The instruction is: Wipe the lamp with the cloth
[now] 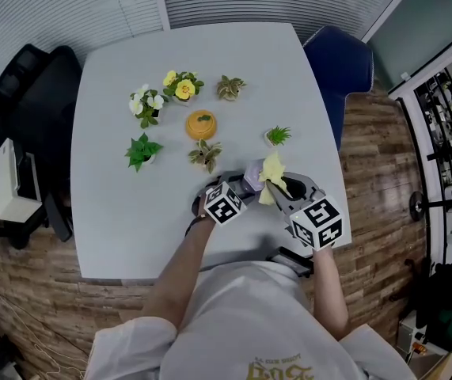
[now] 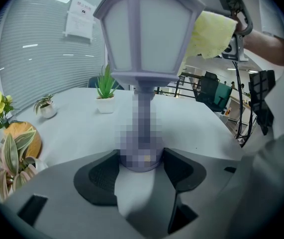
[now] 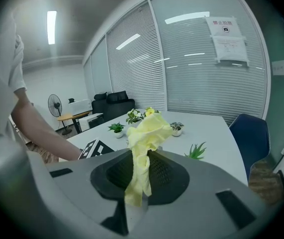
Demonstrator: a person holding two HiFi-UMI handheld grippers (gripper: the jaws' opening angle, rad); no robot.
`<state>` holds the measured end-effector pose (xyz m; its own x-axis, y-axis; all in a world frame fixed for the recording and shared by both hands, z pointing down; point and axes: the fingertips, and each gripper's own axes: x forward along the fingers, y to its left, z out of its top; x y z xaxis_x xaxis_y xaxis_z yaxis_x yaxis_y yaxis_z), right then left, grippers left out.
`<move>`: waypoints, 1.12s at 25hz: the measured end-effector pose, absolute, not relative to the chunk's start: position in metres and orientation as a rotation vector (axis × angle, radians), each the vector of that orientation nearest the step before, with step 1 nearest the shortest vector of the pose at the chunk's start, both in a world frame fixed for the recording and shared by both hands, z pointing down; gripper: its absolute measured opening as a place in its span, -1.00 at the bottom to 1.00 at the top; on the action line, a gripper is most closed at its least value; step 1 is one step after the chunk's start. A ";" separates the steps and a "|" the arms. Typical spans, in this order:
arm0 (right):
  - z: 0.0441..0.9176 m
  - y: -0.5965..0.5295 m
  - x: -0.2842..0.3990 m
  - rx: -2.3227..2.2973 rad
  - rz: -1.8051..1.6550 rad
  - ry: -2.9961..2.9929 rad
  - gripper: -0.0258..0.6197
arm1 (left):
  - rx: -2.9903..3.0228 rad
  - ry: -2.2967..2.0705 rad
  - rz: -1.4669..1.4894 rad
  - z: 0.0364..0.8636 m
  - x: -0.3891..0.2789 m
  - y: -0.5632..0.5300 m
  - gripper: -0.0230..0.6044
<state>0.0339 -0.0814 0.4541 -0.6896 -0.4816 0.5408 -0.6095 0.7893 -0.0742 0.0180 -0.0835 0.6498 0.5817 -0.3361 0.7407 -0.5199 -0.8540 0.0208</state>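
The left gripper (image 2: pixel 141 168) seemingly clamps the lamp (image 2: pixel 149 29) base. The right gripper (image 3: pixel 141 176) pinches the cloth (image 3: pixel 146 133) beside the lamp's top; hard wiping could lever it loose.

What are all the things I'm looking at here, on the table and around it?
table: one, pale grey, middle of the head view
lamp: one, lavender, lantern-shaped, near table edge
cloth: one, yellow, by the lamp's shade
potted plants: six, green, two flowering white or yellow, mid-table
round object: one, orange, among the plants
blue chair: one, right of the table
black chair: one, left of the table
left gripper: one, grey, closed on the lamp's base
right gripper: one, grey, closed on the cloth
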 end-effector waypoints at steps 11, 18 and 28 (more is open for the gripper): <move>0.454 -0.069 0.019 0.731 0.301 -2.469 -0.73 | 2.575 -0.716 1.136 0.650 0.017 -0.083 -0.01; 0.454 -0.064 0.003 0.665 0.271 -2.475 -0.73 | 2.573 -0.717 1.137 0.649 0.018 -0.083 -0.01; 0.453 -0.070 -0.008 0.630 0.197 -2.451 -0.73 | 2.580 -0.720 1.136 0.650 0.018 -0.084 -0.01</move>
<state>-0.0080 -0.0696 0.4531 -0.7115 -0.3927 0.5827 -0.4809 0.8768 0.0038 0.0183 -0.0836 0.6502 0.5783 -0.3433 0.7401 -0.5231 -0.8522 0.0134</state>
